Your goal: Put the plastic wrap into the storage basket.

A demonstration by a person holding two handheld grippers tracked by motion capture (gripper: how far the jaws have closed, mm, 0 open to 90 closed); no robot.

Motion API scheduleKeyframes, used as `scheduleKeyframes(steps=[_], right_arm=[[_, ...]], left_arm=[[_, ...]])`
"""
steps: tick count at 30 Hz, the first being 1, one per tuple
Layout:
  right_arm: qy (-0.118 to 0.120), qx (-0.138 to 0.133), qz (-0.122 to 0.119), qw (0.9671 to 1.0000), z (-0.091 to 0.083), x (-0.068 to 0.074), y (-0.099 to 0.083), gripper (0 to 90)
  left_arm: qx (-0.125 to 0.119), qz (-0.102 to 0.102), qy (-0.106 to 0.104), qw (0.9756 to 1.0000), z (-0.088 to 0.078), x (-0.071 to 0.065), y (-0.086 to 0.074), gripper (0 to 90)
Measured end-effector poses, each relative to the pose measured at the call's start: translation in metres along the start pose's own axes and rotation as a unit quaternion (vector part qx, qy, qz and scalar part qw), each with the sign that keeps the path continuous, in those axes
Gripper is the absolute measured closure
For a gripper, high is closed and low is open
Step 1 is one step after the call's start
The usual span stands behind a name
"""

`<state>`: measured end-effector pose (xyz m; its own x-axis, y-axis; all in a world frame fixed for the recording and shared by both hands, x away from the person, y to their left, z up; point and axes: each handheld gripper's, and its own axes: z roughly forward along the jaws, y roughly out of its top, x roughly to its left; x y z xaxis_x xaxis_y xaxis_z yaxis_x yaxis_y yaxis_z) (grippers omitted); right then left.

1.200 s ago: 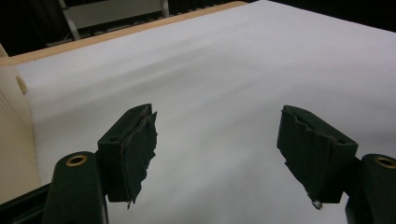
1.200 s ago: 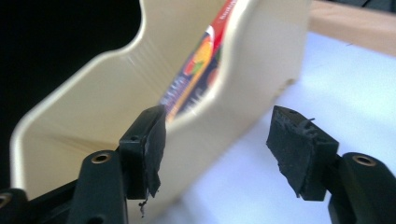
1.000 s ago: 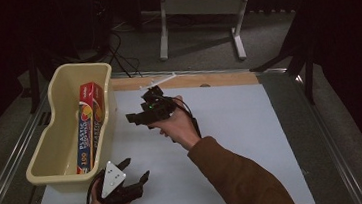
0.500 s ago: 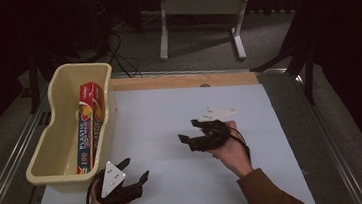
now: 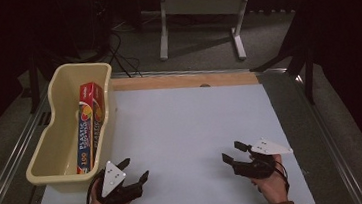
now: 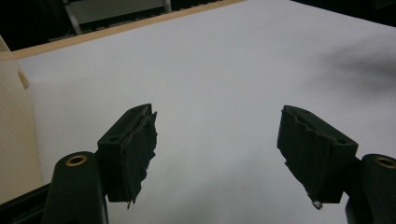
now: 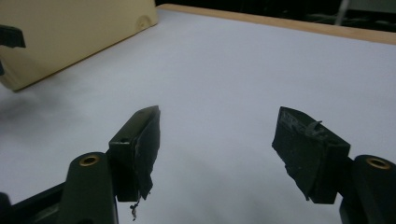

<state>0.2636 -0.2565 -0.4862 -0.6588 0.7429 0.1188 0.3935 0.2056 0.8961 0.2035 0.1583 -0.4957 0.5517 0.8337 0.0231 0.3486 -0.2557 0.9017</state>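
Both tongs, the left gripper and right gripper, rest spread and empty on the white table, apparently since the plastic wrap box already lies in the cream bin.

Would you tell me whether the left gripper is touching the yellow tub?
Apart. In the high view, white table shows between the left gripper and the yellow tub.

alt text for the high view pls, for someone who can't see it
Two hand-held grippers rest near the front edge of a white table, the left gripper and right gripper both open and empty. At the left, a cream tub holds a plastic wrap box.
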Motion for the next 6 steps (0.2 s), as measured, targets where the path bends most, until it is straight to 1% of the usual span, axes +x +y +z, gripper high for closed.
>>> scheduleKeyframes(steps=[2,3,6], right_arm=[[-0.003,-0.011,0.007,0.9999,-0.0058,-0.0025,-0.0042,31.4],[-0.005,-0.012,0.008,0.9999,-0.0076,-0.0032,-0.0053,31.5],[-0.017,-0.014,-0.007,0.9997,-0.0079,-0.0033,-0.0061,31.3]], left_arm=[[0.000,0.002,0.000,1.0000,0.0001,-0.0004,0.0003,27.9],[0.001,0.002,-0.001,1.0000,0.0001,-0.0007,0.0006,27.8],[0.001,0.003,-0.001,1.0000,0.0005,-0.0010,0.0010,27.8]])
